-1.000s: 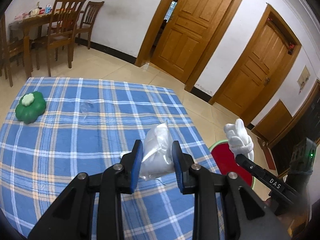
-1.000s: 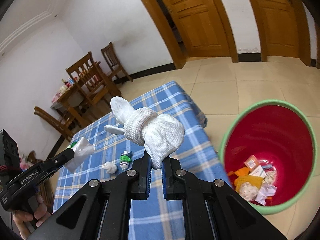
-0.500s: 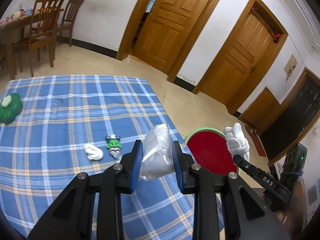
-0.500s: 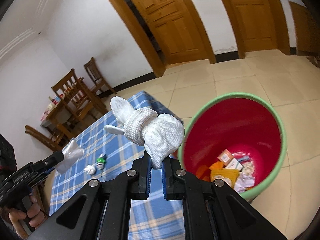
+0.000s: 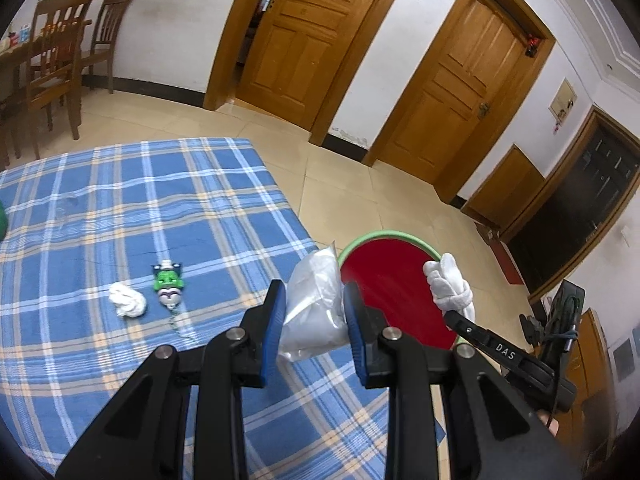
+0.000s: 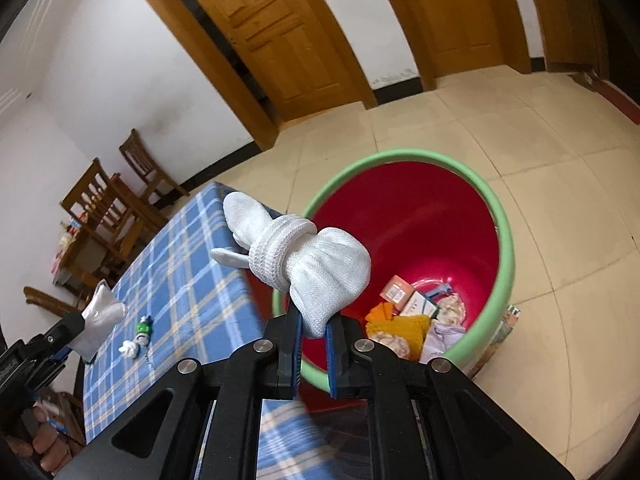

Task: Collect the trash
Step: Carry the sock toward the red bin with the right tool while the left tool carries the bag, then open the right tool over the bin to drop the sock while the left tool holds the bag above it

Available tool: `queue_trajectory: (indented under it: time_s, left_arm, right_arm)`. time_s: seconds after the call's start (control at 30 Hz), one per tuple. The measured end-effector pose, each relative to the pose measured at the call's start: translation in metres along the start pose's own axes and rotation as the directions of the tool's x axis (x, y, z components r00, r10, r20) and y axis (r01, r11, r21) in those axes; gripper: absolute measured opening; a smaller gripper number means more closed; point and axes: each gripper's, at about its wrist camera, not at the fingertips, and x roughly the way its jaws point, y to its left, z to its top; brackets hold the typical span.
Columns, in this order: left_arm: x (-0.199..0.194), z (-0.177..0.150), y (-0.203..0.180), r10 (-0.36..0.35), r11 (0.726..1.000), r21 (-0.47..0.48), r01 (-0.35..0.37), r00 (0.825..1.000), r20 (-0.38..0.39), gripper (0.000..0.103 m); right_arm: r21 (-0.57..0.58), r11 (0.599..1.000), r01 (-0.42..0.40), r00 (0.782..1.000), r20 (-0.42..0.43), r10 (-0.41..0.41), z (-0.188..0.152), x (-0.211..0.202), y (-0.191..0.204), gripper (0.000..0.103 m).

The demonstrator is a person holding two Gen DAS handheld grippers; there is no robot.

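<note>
white walls (image 5: 168, 32) | wooden doors (image 5: 288, 40) | tiled floor (image 6: 560, 128) | chairs (image 5: 52, 64)

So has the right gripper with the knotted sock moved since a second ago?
Yes. The right gripper and its knotted sock have swung off the blue checked table toward the red bin, now hanging over its near rim.

White knotted sock (image 6: 312, 264): rolled cloth bundle bound by a ribbed cuff, pinched at its lower end by the right tongs (image 6: 313, 330), held over the near rim of the bin.

Clear plastic bag (image 5: 314, 308): crumpled, whitish, clamped between the pads of the left tongs (image 5: 313, 312), above the table (image 5: 120, 208) edge beside the bin.

Bin (image 6: 502, 240): red inside, green rim, standing on the floor against the table edge; paper, orange scraps and small cartons lie at its bottom.

Crumpled white tissue (image 5: 128, 300): on the table, well apart from the bin.
</note>
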Motion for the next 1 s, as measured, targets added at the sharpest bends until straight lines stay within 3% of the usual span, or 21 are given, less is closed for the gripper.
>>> queue_trajectory:
  time_s: [0.47, 0.73, 0.83, 1.0]
  left_arm:
    - [0.032, 0.003, -0.020, -0.027, 0.999, 0.038, 0.028, 0.998, -0.049, 0.030]
    - [0.055, -0.001, -0.035, -0.057, 0.995, 0.074, 0.063, 0.995, -0.083, 0.030]
    - [0.069, -0.006, -0.040, -0.067, 0.994, 0.082, 0.077, 0.992, -0.111, 0.030]
    - [0.089, -0.013, -0.054, -0.086, 0.990, 0.096, 0.101, 0.985, -0.149, 0.030]
  right_arm:
    - [0.013, 0.999, 0.030, 1.000, 0.001, -0.030, 0.002, 0.001, -0.018, 0.017]
    - [0.004, 0.999, 0.043, 0.999, 0.019, -0.043, 0.006, -0.009, -0.020, 0.030]
    - [0.008, 0.999, 0.047, 0.998, 0.034, -0.047, 0.008, -0.014, -0.024, 0.044]
    - [0.023, 0.999, 0.046, 0.997, 0.053, -0.047, 0.011, -0.021, -0.031, 0.045]
